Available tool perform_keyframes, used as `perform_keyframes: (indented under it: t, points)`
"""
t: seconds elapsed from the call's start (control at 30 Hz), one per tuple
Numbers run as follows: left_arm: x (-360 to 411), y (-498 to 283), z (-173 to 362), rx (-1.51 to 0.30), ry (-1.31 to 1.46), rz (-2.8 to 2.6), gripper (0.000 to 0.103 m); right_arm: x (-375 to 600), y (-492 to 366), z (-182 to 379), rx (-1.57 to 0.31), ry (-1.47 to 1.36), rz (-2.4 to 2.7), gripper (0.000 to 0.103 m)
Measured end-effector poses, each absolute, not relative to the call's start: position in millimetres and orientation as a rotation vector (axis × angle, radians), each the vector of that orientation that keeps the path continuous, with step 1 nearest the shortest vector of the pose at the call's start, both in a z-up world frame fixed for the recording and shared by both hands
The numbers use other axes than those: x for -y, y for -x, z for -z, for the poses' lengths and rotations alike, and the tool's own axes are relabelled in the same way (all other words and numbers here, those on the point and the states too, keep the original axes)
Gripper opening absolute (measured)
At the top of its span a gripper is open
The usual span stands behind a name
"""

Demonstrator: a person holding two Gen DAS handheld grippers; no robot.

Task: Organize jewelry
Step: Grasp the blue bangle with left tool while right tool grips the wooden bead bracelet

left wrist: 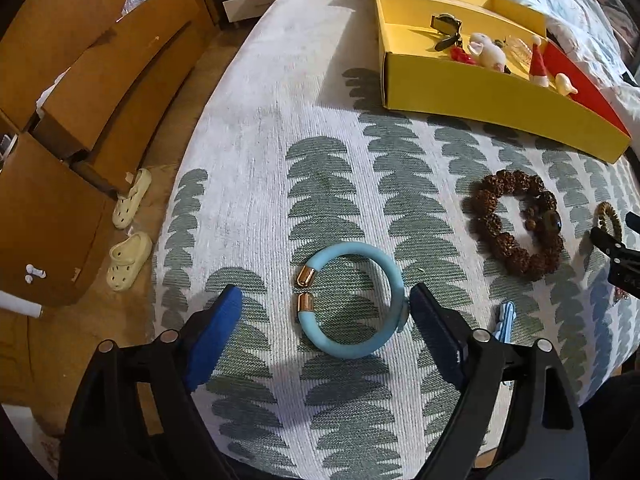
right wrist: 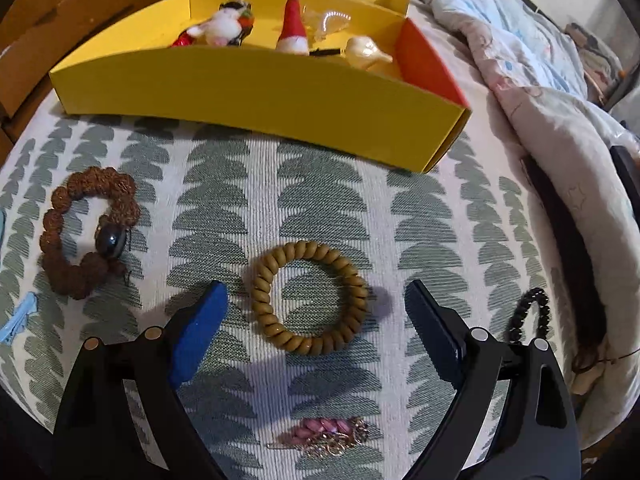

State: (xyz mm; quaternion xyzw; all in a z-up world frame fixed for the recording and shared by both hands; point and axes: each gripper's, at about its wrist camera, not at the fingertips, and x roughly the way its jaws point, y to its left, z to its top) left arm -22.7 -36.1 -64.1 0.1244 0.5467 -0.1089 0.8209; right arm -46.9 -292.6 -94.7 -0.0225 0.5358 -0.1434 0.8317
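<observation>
The bed cover [left wrist: 280, 128] is coarse woven cloth, matt, white with grey-green motifs; the blue bangle [left wrist: 352, 300] looks like smooth matt rubber or plastic with shiny gold-coloured metal end caps; the brown bead bracelet [left wrist: 516, 224] has rough, knobbly seed-like beads and one glossy dark bead; the coil hair tie [right wrist: 308, 298] is smooth, dull mustard plastic; the yellow box [right wrist: 260, 96] is matt card; the black bead bracelet [right wrist: 528, 312] is glossy; the drawers [left wrist: 100, 92] are matt brown wood.
</observation>
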Motion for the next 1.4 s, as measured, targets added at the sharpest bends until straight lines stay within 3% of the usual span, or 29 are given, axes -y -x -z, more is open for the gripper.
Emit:
perform_keyframes:
  t: [0.47,0.6,0.73,0.87,0.9,1.13,1.4]
  points:
    - [48,14,91,-1.242,-0.236,0.277,0.089,318,46,101,-1.153,-0.109,0.279,0.093]
    - [47,11,91,-1.235,-0.217,0.278,0.089,332,46,97,-1.14,-0.166,0.282,0.079]
    - [47,12,89,-1.219,-0.233,0.274,0.086,338,48,92,-1.131,-0.188,0.277,0.057]
    - [46,13,86,-1.201,-0.234,0.279,0.068,333,48,90,-1.127,-0.197,0.271,0.047]
    - [44,12,84,-1.199,-0.22,0.28,0.061,333,48,89,-1.125,-0.202,0.269,0.046]
    - [29,4,77,-1.218,-0.109,0.335,0.06,339,54,84,-1.11,-0.251,0.248,0.036]
    - [26,9,58,-1.197,-0.015,0.412,0.059,338,71,56,-1.011,-0.283,0.227,0.035]
